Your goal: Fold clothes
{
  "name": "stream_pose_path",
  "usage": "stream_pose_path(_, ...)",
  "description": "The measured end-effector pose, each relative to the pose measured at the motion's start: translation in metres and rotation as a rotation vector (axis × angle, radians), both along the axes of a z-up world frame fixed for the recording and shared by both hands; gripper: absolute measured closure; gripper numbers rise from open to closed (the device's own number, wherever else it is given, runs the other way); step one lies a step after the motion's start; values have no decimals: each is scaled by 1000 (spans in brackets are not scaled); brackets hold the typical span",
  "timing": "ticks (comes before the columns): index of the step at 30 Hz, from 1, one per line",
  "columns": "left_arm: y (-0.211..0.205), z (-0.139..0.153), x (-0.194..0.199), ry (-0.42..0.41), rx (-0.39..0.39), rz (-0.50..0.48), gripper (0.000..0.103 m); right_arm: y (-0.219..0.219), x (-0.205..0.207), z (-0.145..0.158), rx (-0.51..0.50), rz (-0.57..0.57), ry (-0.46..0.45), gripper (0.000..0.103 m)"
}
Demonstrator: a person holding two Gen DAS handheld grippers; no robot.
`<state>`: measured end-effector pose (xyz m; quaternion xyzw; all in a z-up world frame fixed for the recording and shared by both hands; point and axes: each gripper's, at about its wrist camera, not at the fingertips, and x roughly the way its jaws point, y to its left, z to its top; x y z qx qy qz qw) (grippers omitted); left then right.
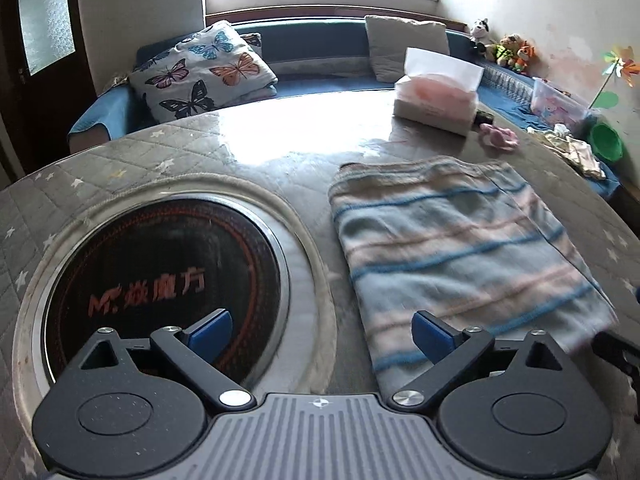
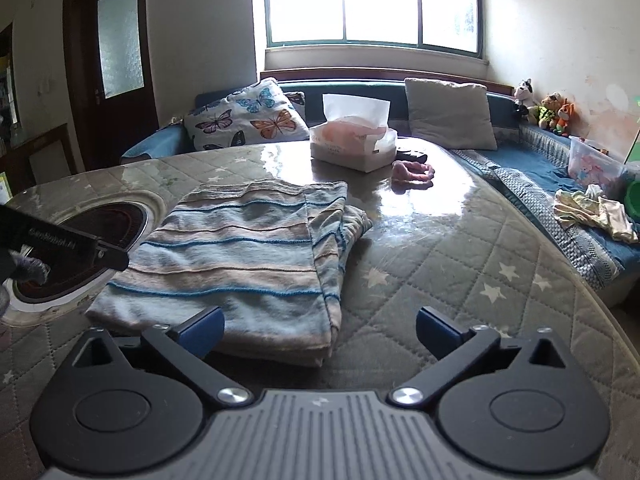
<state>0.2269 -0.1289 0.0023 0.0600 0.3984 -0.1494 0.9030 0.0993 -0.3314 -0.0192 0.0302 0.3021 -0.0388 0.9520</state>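
Lying folded flat on the quilted table (image 2: 460, 264), the striped cloth (image 2: 240, 256) shows its layered right edge only in the right wrist view; the left view adds the round burner (image 1: 168, 280) beside it. Both the left gripper (image 1: 322, 336) and right gripper (image 2: 320, 332) hang spread wide, angled down, apparently clear of the cloth.

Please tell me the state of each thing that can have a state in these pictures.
striped cloth: folded, lying flat on the table.
left gripper: open, empty.
right gripper: open, empty.
tissue box: open, a tissue sticking up.
door: closed.
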Motion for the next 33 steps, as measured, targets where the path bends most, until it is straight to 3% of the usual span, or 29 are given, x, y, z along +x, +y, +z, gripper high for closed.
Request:
stream_pose_path(21,32,-8,-83,1,-3,8,0,41,-46,-10,13,-64,14,0)
stream_pose_path(33,53,-10,-118,-40,14,21,0,65,-69,-12,17,-99,13,0)
